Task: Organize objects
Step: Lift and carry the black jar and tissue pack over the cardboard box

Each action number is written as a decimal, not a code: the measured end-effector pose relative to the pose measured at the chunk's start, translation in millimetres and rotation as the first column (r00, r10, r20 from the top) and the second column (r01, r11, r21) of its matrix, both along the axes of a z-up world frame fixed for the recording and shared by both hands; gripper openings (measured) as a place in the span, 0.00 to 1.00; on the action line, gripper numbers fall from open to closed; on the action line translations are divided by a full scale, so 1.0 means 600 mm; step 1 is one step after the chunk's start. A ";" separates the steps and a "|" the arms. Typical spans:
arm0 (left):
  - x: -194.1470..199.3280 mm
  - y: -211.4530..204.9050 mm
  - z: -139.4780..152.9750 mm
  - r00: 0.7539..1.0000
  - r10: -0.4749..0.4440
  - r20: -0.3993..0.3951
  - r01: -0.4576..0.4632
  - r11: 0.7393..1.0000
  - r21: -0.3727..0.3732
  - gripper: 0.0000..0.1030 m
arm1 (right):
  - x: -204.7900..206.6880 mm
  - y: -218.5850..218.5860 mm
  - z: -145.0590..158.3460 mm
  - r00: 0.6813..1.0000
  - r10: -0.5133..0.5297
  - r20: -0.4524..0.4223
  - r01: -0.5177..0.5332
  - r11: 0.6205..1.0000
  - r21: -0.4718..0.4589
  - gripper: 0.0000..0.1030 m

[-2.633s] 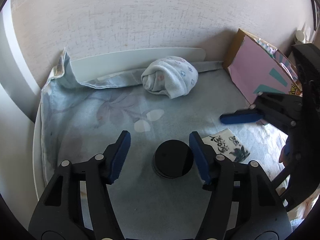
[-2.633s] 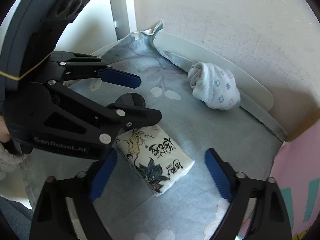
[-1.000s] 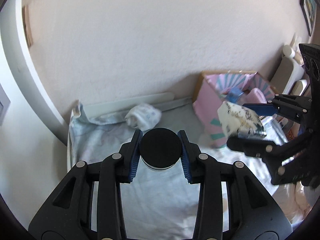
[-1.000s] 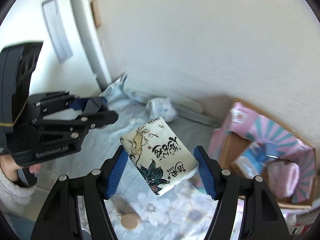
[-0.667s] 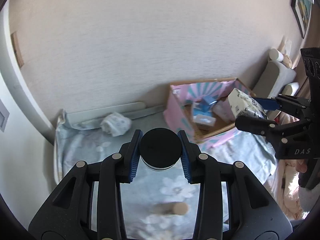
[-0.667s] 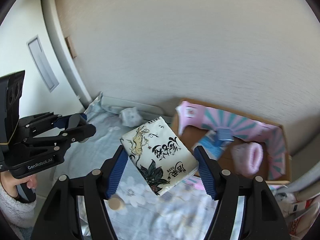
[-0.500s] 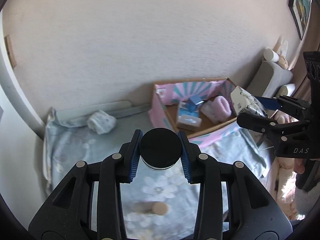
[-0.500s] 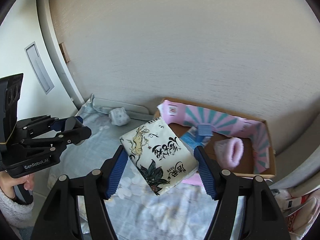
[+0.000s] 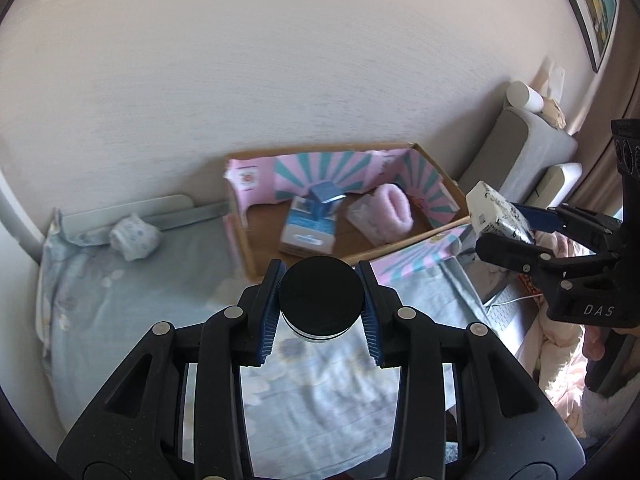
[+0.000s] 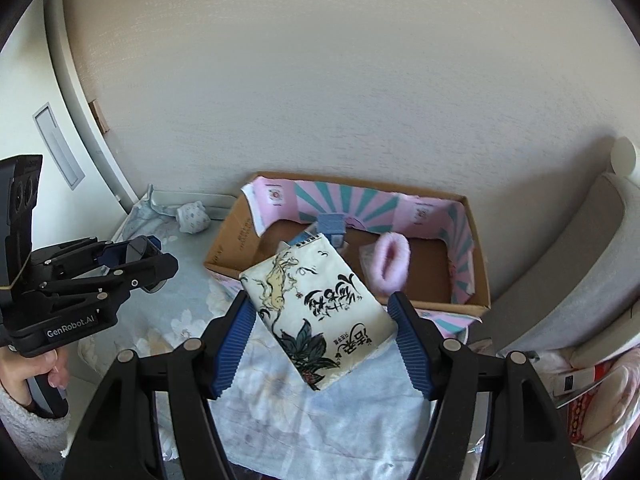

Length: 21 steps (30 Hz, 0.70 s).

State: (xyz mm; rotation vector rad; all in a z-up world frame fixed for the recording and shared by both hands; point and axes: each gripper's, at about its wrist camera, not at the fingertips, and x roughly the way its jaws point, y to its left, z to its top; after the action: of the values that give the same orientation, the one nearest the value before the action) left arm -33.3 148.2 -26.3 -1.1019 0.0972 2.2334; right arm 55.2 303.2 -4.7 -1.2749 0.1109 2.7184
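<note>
Right now my left gripper [image 9: 320, 307] is clamped on a round jar with a black lid [image 9: 320, 298], blue pads pressed to either side of it, and my right gripper [image 10: 322, 344] is closed on a soft tissue pack [image 10: 318, 316] printed with black brush lettering and dark leaves. Both loads hang above the pale floral bedsheet [image 9: 132, 304], short of the cardboard box [image 10: 478, 276] against the wall.

My read is that both go into that box, so I'd carry each over the near rim before lowering, and let go only once low inside. The pack is squashy and sits skewed in the jaws, so I'd avoid jolts. The jar looks rigid and smooth-sided; a slip seems the risk there.

Inside, the box is lined with pink and teal striped card and already holds a blue-and-white carton [image 9: 310, 226] on the left and a pink fluffy roll [image 9: 390, 210] toward the right. Bare floor shows at the right end. Beyond, a rolled white sock [image 9: 134, 234] lies by the wall.
</note>
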 end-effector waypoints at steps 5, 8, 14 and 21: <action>0.008 0.047 -0.011 1.000 -0.024 0.017 0.024 1.000 -0.002 0.32 | 0.023 0.038 -0.021 1.000 -0.021 0.021 0.021 1.000 -0.014 0.62; 0.007 0.063 -0.016 0.999 -0.030 0.024 0.030 1.000 -0.002 0.32 | 0.033 0.057 -0.027 0.999 -0.031 0.026 0.032 0.999 -0.021 0.62; 0.002 0.081 -0.018 0.999 -0.029 0.030 0.029 1.000 0.000 0.32 | 0.037 0.081 -0.031 0.999 -0.041 0.023 0.042 0.999 -0.028 0.62; -0.028 0.084 -0.010 0.999 -0.005 0.051 0.004 1.000 0.018 0.32 | 0.024 0.101 -0.025 0.999 -0.049 0.006 0.049 0.998 -0.040 0.62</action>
State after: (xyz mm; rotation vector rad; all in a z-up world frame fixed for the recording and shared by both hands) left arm -49.8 198.4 -32.2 -1.1469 0.0581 2.1969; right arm 69.4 364.0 -19.8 -1.2723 0.1951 2.6842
